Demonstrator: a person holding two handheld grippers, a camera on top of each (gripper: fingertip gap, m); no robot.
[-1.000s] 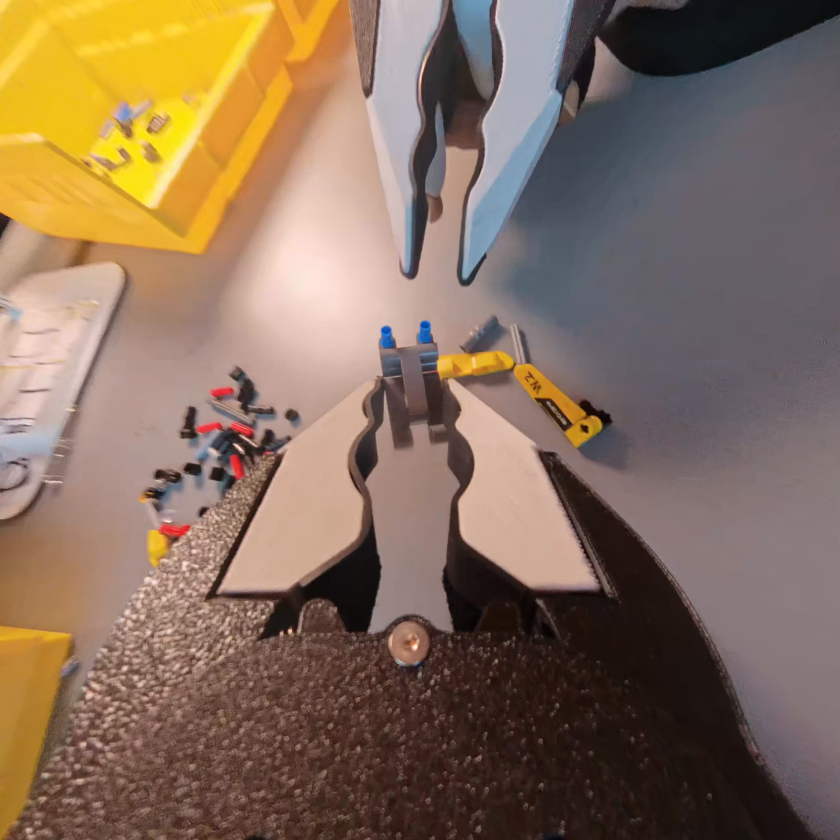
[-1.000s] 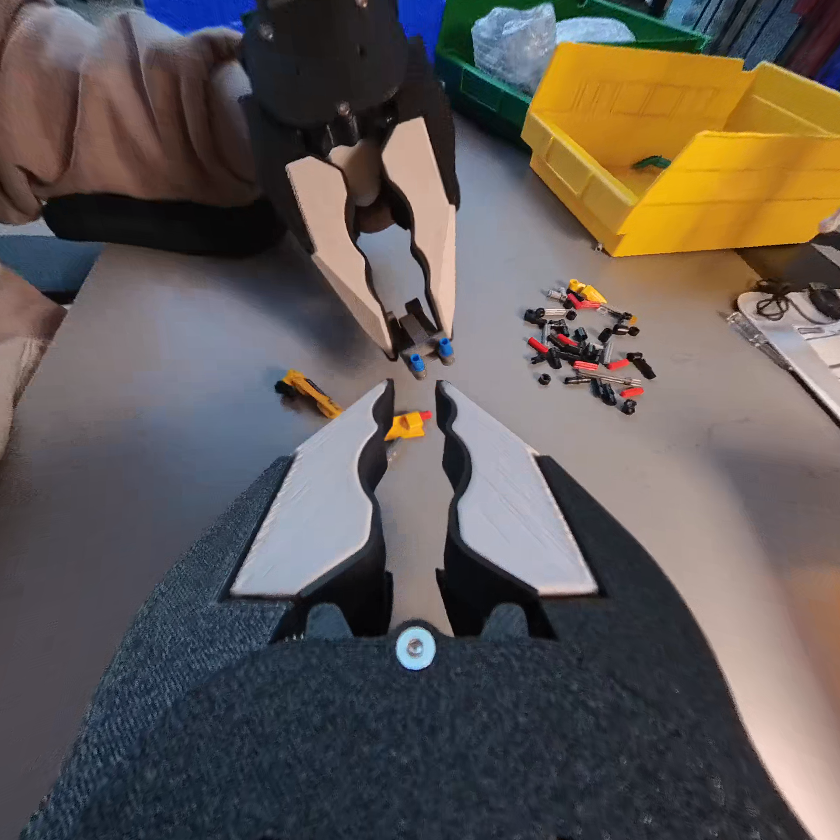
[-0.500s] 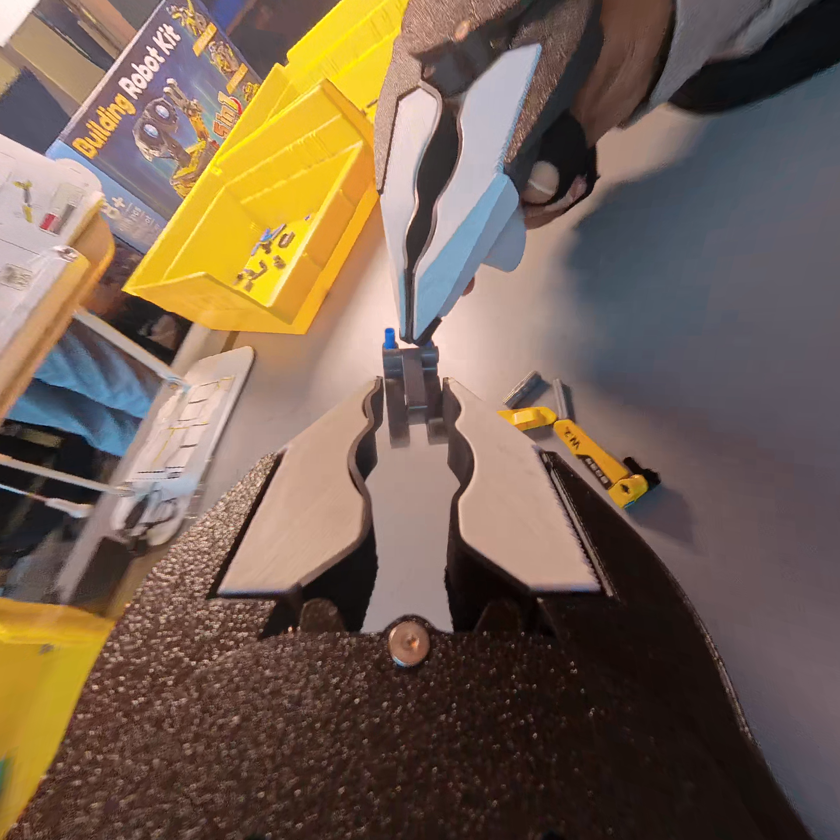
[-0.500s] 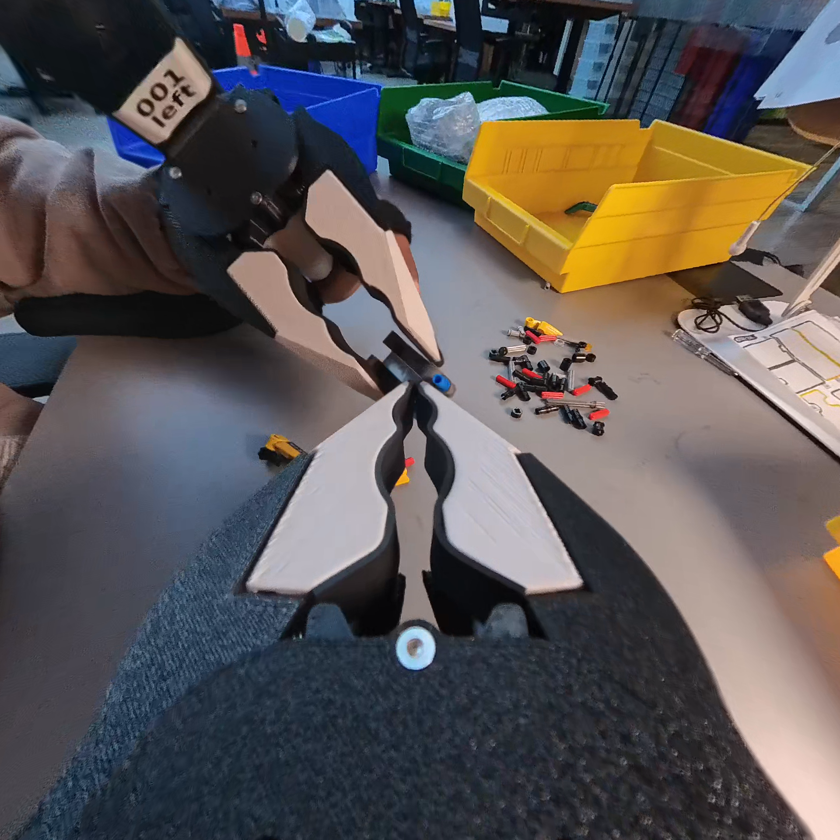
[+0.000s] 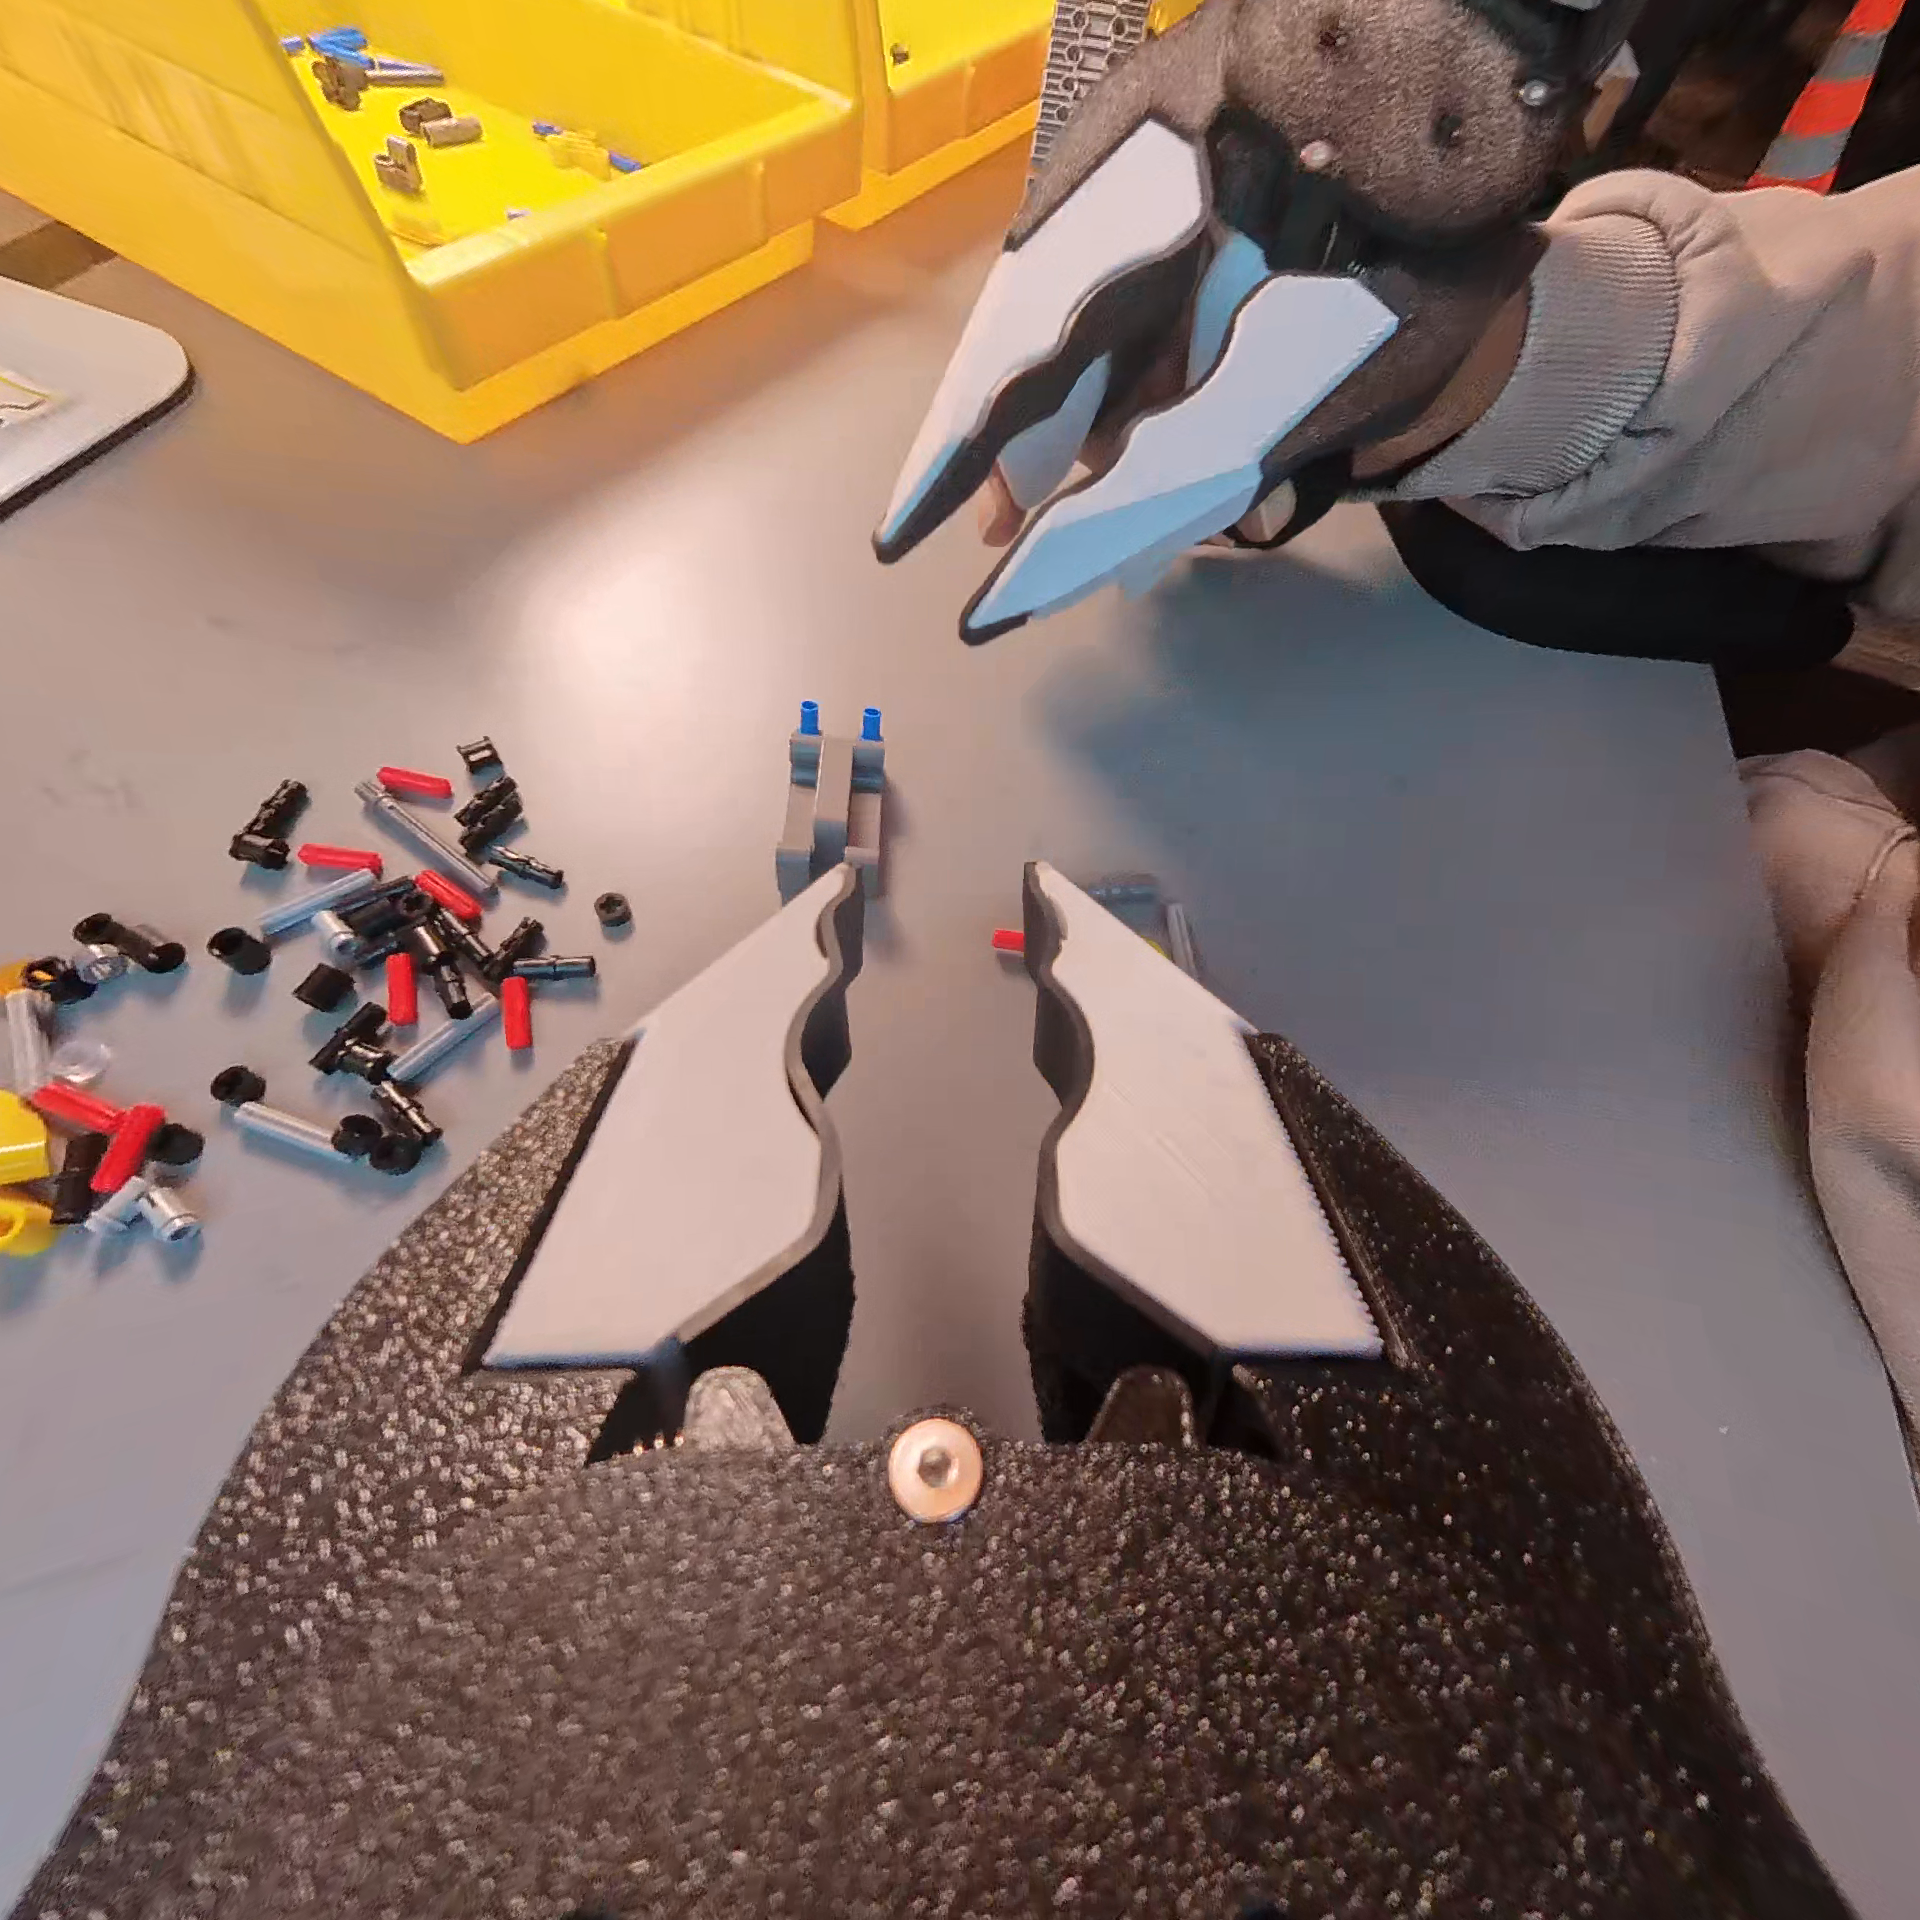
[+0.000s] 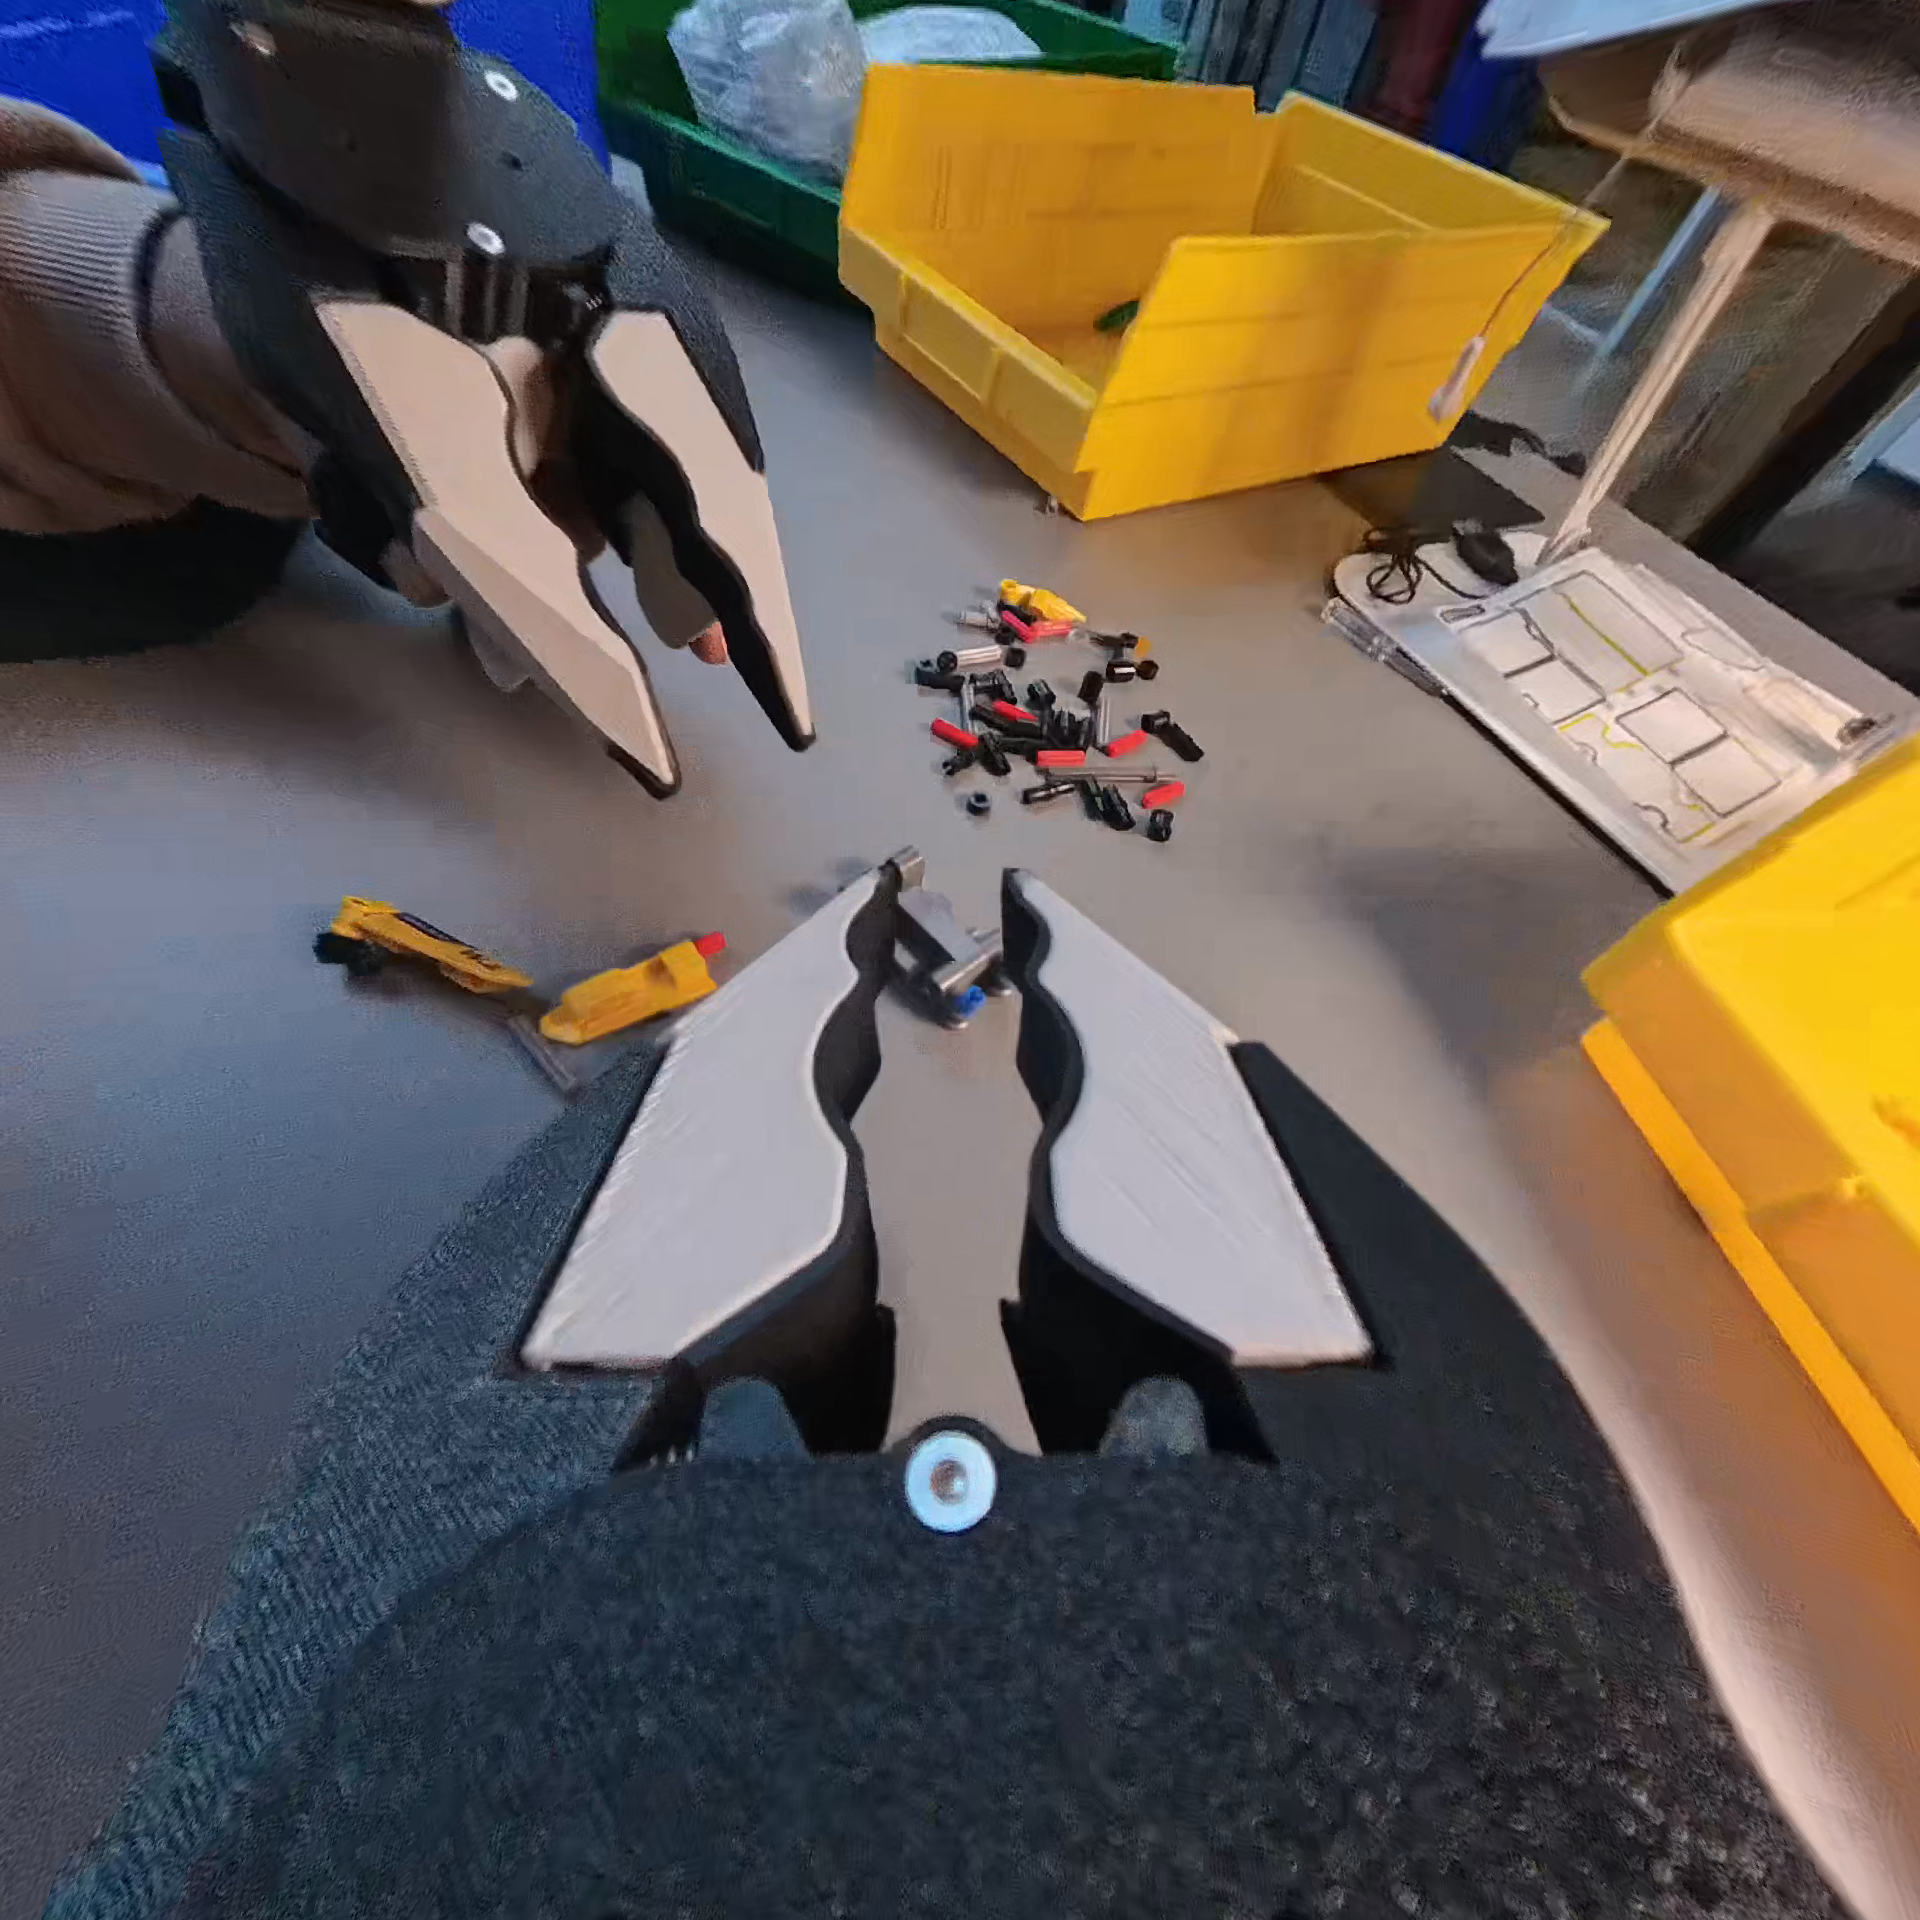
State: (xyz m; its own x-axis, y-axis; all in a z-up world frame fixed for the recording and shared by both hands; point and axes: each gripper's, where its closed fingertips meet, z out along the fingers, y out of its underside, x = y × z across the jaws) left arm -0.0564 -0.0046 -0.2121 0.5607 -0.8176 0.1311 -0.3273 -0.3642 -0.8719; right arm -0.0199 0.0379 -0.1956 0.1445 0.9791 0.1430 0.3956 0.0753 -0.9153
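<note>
A small grey assembly (image 5: 831, 805) with two blue pins lies on the grey table (image 5: 1403, 935), just beyond my left gripper's left fingertip. My left gripper (image 5: 940, 883) is open and holds nothing. My right gripper (image 5: 925, 592) hangs open above and behind the assembly, also empty. In the right wrist view the assembly (image 6: 940, 961) shows between the fingers of my right gripper (image 6: 954, 878), lying on the table below them and not gripped. My left gripper (image 6: 727, 769) shows there open, off to the upper left.
A pile of small black, red and grey parts (image 5: 395, 956) (image 6: 1049, 717) lies nearby. Two yellow pieces (image 6: 629, 997) (image 6: 416, 940) lie left of my right gripper. Yellow bins (image 5: 468, 156) (image 6: 1195, 312) (image 6: 1787, 1091), a green bin (image 6: 727, 177) and an instruction sheet (image 6: 1621, 707) ring the work area. Some 7 cm of space lies between my two pairs of fingers.
My left gripper held the grey assembly off the table with the right gripper shut at its blue pin. Now the assembly lies on the table, both grippers have opened and drawn apart.
</note>
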